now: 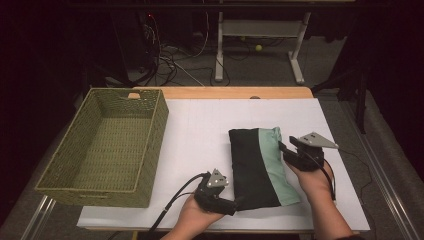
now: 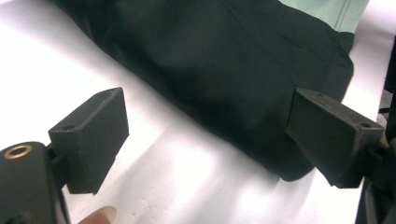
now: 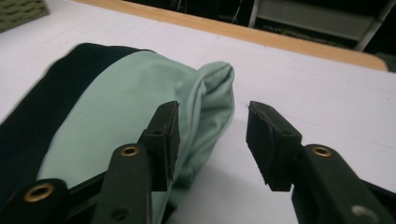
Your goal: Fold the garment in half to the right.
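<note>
Currently: folded cloth (image 1: 260, 167) on surface (image 1: 200, 130), both tools gaping, left (image 1: 235, 206) and right (image 1: 282, 147) flanking it; next, grip edges.

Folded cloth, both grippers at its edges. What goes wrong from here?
1. The right gripper stands open at the mint edge of the folded cloth; it may pinch one layer only, and the fold opens.
2. The left gripper is open at the black corner; an uneven lift could sag before the basket.
</note>
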Tool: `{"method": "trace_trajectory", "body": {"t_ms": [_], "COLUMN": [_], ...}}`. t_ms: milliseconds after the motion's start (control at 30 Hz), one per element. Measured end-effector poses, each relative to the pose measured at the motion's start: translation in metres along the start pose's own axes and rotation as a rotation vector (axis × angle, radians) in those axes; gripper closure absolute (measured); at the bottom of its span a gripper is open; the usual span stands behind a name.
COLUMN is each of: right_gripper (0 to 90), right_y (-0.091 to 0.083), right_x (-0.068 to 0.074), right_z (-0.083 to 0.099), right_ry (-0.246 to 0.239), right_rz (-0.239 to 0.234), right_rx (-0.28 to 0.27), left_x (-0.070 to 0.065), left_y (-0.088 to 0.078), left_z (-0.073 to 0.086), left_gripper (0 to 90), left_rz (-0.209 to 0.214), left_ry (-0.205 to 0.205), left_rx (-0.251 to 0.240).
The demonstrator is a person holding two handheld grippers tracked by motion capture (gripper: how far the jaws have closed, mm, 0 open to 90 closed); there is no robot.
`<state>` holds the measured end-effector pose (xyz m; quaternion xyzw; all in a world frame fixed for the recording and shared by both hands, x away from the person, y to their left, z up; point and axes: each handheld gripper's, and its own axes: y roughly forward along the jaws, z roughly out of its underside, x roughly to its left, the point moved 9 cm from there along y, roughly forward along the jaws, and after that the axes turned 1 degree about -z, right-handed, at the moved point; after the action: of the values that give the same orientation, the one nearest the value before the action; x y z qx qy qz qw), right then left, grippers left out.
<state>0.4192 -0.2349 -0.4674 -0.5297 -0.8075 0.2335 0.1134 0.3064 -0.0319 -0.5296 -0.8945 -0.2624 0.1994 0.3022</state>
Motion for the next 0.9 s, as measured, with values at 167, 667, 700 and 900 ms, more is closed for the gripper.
{"method": "trace_trajectory", "body": {"t_ms": [167,667,700,900], "right_gripper": [49.8,42.3,43.5,49.1], "right_y": [-0.040,-0.074,-0.075,-0.073], "right_x": [0.023,0.047,0.049,0.056], "right_z": [0.027,0.121,0.120,0.120], "right_ry": [-0.022,0.004,0.005,0.002], "right_rz": [-0.068,-0.129,-0.133,-0.164], "right_rx": [0.004,0.206,0.209,0.208], "left_x": [-0.003,-0.019,-0.019,-0.020], "left_y": [0.003,0.017,0.017,0.013], "left_z": [0.001,0.008,0.008,0.010], "left_gripper": [10.5,12.0,13.6,37.0], "left_rz": [0.002,0.023,0.018,0.035], "left_ry": [-0.002,-0.004,-0.006,-0.016], "left_rx": [0.027,0.113,0.112,0.082]}}
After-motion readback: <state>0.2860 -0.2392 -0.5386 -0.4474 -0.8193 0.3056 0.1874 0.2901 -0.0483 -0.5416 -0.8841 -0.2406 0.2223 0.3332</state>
